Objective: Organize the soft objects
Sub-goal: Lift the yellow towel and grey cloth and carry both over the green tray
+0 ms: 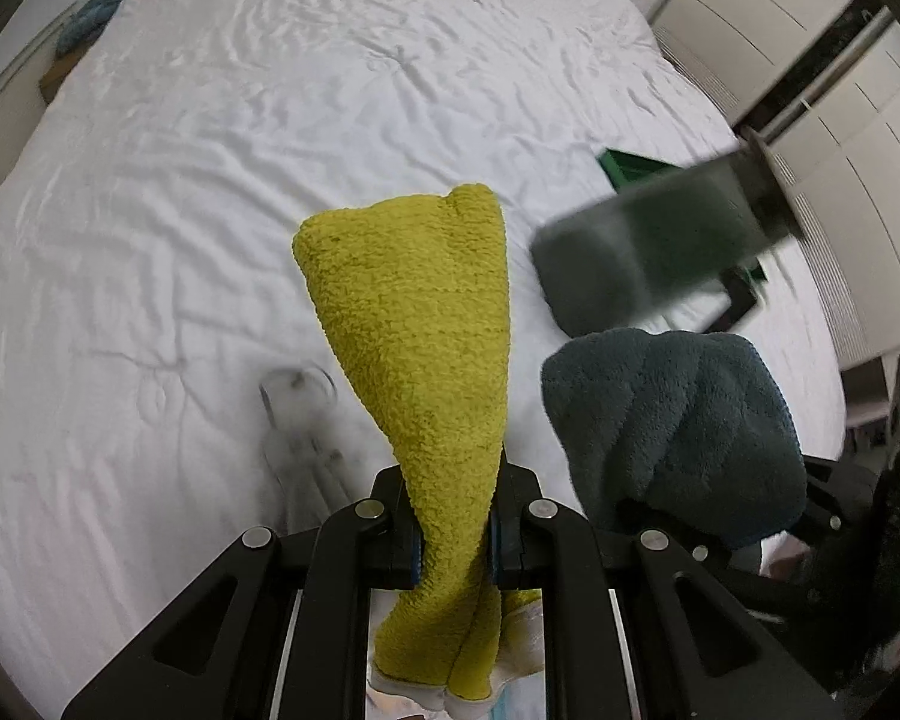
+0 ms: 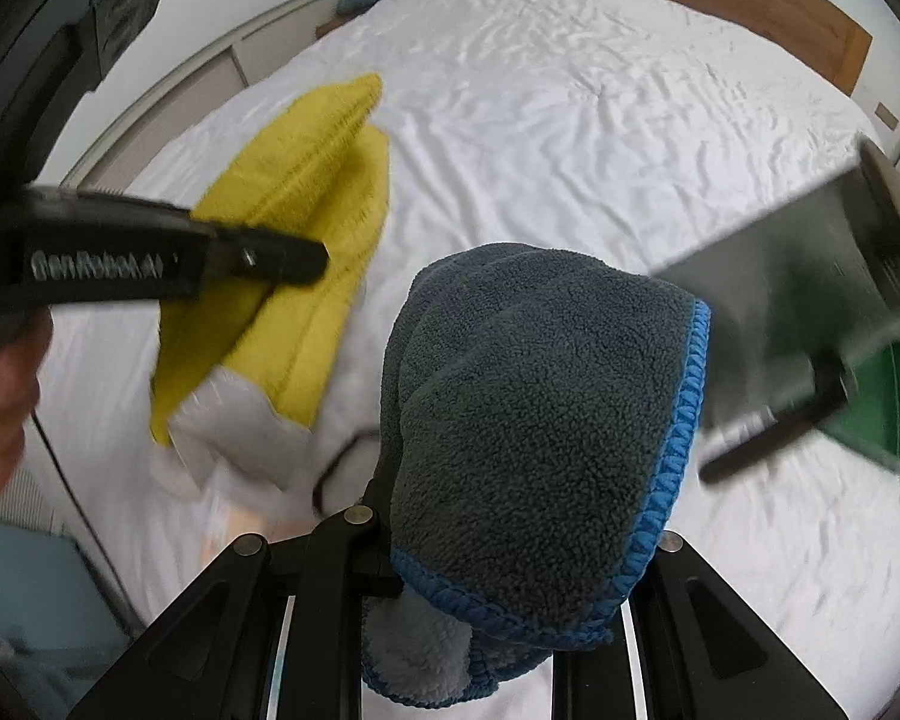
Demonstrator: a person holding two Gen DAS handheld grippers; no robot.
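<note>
Ahead of both grippers we see wrinkled white bedding (image 1: 270, 180) lying open; a green open-topped box (image 1: 630, 171) and a blurred dark grey slab (image 1: 660, 252) block the right.

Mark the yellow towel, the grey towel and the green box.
yellow towel (image 1: 414, 324): left wrist view, middle of the hanging cloth.
grey towel (image 2: 540, 420): right wrist view, centre of the fleece face.
green box (image 2: 876, 402): right wrist view, its visible green side.
</note>
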